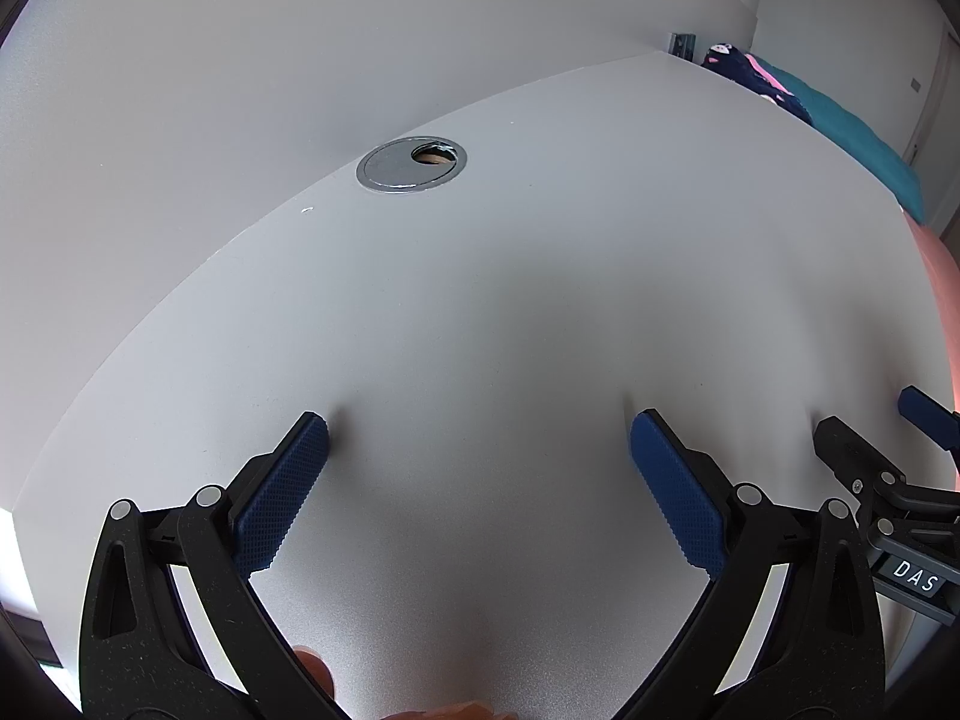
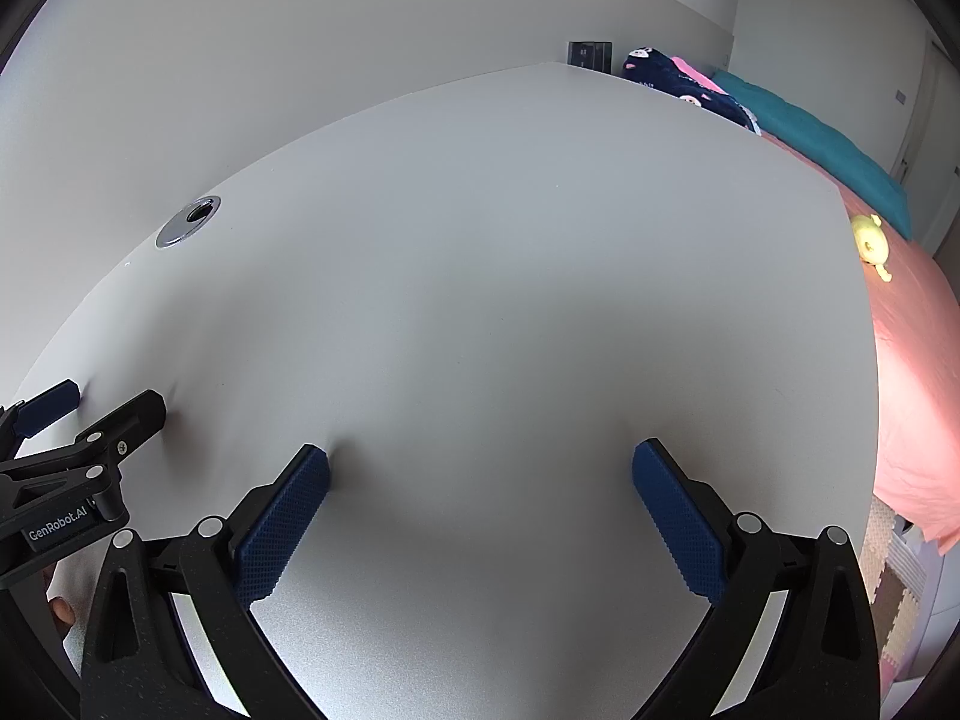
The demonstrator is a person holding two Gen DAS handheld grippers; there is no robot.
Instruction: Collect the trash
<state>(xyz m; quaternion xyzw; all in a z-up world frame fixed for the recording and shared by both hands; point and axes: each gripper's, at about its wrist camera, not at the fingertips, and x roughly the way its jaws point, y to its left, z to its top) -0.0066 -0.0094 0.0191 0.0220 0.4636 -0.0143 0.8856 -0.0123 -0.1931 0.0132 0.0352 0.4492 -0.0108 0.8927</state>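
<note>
Trash is nowhere in either view, so we cannot tell its direction, long axis or nearer hand. We see only a bare white matte desk top (image 2: 480,276) with a round chrome cable grommet (image 1: 411,164). Our left gripper (image 1: 480,450) and right gripper (image 2: 480,474) hover side by side, fingers spread wide, holding nothing.

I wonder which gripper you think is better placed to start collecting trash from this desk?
Neither clearly: the left gripper and right gripper both hang open, side by side, over the bare white desk, and no trash shows in either view.
</note>
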